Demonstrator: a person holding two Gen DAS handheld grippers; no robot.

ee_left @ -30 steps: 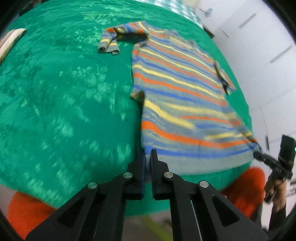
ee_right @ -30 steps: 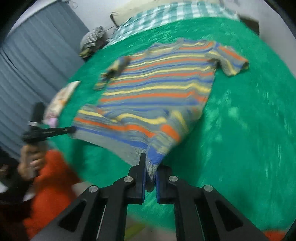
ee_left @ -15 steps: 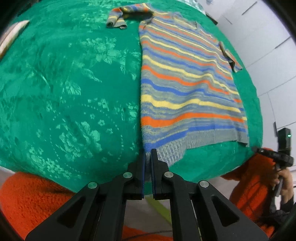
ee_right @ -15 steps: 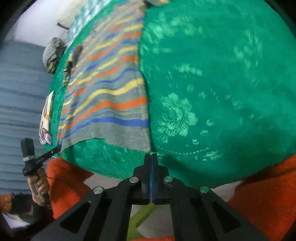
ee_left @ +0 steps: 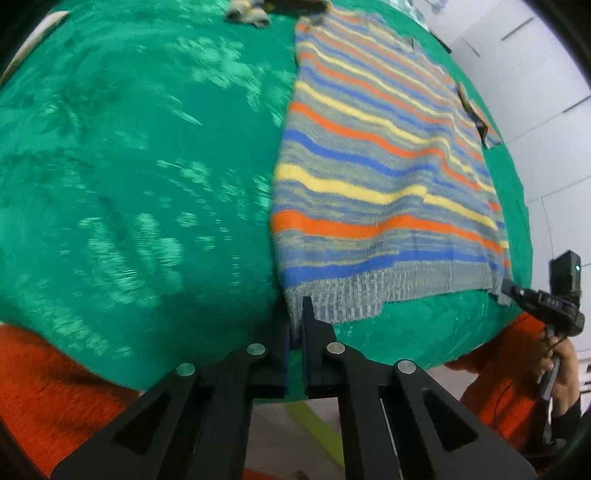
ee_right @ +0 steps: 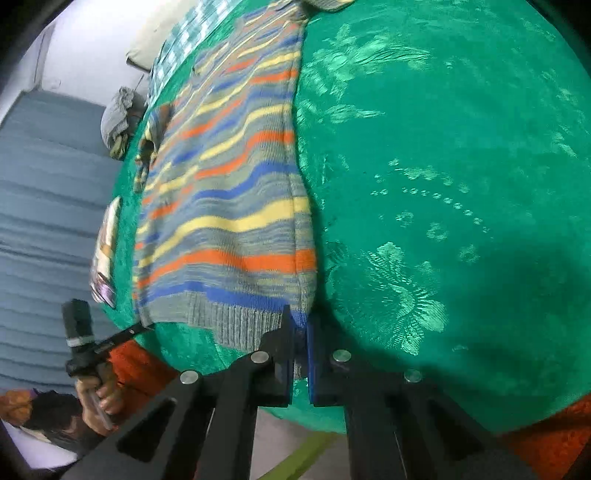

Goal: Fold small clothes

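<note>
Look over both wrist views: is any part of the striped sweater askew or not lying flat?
Mostly flat. The striped sweater lies spread on the green bedspread, but its far-left sleeve is bunched up rather than laid out. The left gripper and right gripper each pinch a hem corner.

Green floral bedspread [ee_right: 443,184]; checked sheet [ee_right: 173,55]; grey curtain [ee_right: 44,184].
</note>
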